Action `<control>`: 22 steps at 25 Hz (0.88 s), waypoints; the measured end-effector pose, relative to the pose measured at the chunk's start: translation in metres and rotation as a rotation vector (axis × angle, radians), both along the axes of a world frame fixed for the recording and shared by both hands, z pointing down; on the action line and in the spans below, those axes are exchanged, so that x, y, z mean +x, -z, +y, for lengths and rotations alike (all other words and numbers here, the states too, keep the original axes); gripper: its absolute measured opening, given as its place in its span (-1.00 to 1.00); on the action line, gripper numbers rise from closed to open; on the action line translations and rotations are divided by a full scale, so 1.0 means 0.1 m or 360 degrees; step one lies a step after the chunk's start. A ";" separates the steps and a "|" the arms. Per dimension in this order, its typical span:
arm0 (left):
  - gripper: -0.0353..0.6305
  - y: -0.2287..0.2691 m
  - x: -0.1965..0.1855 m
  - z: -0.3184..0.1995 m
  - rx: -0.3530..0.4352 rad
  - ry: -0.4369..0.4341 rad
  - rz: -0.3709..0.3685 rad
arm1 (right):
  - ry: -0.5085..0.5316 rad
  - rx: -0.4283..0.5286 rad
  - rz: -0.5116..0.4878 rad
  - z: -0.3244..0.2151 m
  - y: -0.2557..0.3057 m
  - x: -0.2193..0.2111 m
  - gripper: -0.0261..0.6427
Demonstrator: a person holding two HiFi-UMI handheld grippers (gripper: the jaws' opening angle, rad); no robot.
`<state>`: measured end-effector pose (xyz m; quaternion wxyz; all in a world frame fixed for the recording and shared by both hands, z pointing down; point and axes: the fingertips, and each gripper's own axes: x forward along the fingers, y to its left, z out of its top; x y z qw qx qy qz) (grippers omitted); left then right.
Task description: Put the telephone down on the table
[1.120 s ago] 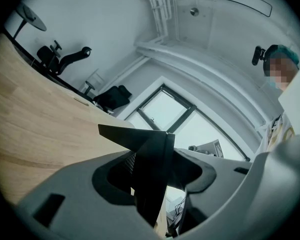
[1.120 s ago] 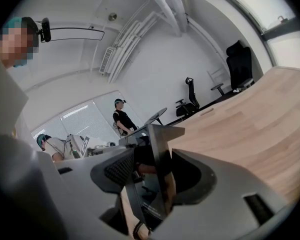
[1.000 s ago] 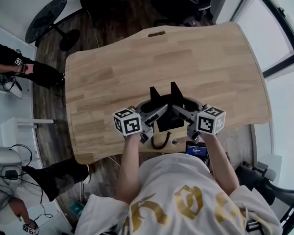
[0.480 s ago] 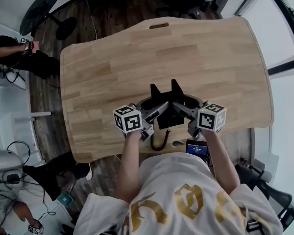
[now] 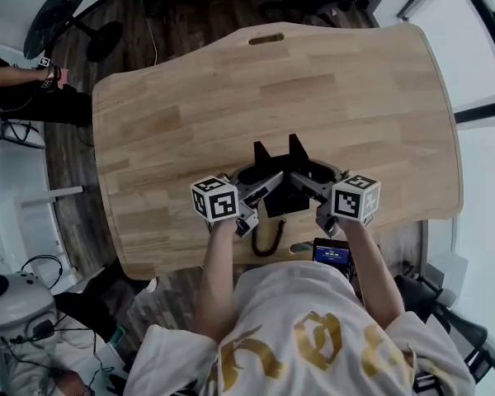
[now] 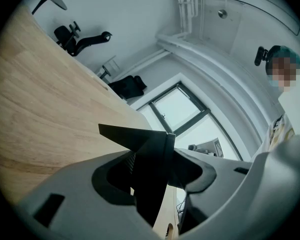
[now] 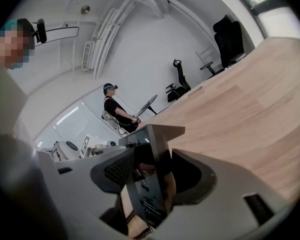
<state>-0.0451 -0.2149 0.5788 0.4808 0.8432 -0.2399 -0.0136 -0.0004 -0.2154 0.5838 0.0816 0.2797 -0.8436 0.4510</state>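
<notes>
A black telephone [image 5: 285, 192] is held between both grippers over the near part of the wooden table [image 5: 231, 97]. Its coiled cord [image 5: 268, 238] hangs past the table's front edge. My left gripper [image 5: 262, 186] is shut on the telephone's left side, and my right gripper [image 5: 307, 185] is shut on its right side. In the left gripper view the telephone [image 6: 135, 136] fills the gap between the grey jaws of the left gripper [image 6: 155, 176]. The right gripper view shows the telephone's glossy body [image 7: 160, 149] clamped in the right gripper [image 7: 152, 179]. Whether the telephone touches the table is hidden.
A small lit screen [image 5: 331, 252] sits at the person's waist below the right gripper. A seated person [image 7: 115, 109] is off the table's left side. Office chairs [image 7: 230, 34] and a round black stand [image 5: 58, 7] lie beyond the far edge. Windows run along the right.
Both grippers have sunk a little toward the table with the telephone between them. The head view has shifted over the table. The grips look the same.
</notes>
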 end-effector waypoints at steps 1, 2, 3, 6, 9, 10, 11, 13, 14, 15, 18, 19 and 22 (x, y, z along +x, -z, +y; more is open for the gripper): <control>-0.25 -0.03 0.00 -0.02 -0.0010 -0.0003 0.0000 | 0.0001 -0.0011 0.0001 -0.02 -0.03 0.00 -0.28; -0.25 -0.06 0.00 -0.04 -0.0021 -0.0005 0.0001 | 0.0001 -0.0022 0.0003 -0.04 -0.06 0.00 -0.28; -0.25 -0.09 0.00 -0.07 -0.0033 -0.0007 0.0004 | 0.0000 -0.0032 0.0005 -0.07 -0.09 0.00 -0.28; -0.25 -0.17 -0.02 -0.21 -0.0063 -0.0013 0.0006 | -0.0009 -0.0062 0.0008 -0.20 -0.16 -0.01 -0.28; -0.25 -0.24 -0.03 -0.32 -0.0084 -0.0020 0.0002 | -0.0011 -0.0091 0.0007 -0.31 -0.24 -0.03 -0.28; -0.25 -0.26 -0.03 -0.33 -0.0091 -0.0020 0.0003 | -0.0011 -0.0098 0.0009 -0.31 -0.26 -0.02 -0.28; -0.25 -0.28 -0.03 -0.32 -0.0098 -0.0018 0.0005 | -0.0015 -0.0102 0.0012 -0.30 -0.27 -0.02 -0.28; -0.26 -0.32 -0.02 -0.29 -0.0108 -0.0015 0.0012 | -0.0031 -0.0107 0.0018 -0.27 -0.31 0.00 -0.28; -0.26 -0.33 -0.01 -0.29 -0.0114 -0.0013 0.0016 | -0.0039 -0.0110 0.0020 -0.26 -0.32 0.00 -0.28; -0.26 -0.35 -0.02 -0.30 -0.0121 -0.0010 0.0021 | -0.0043 -0.0113 0.0021 -0.27 -0.34 0.00 -0.28; -0.26 -0.40 -0.04 -0.37 -0.0148 0.0001 0.0032 | -0.0037 -0.0122 0.0029 -0.33 -0.39 -0.02 -0.28; -0.26 -0.42 -0.05 -0.38 -0.0157 0.0004 0.0035 | -0.0039 -0.0123 0.0033 -0.34 -0.40 -0.02 -0.28; -0.26 -0.48 -0.04 -0.40 -0.0184 0.0013 0.0044 | -0.0058 -0.0128 0.0040 -0.35 -0.46 0.00 -0.28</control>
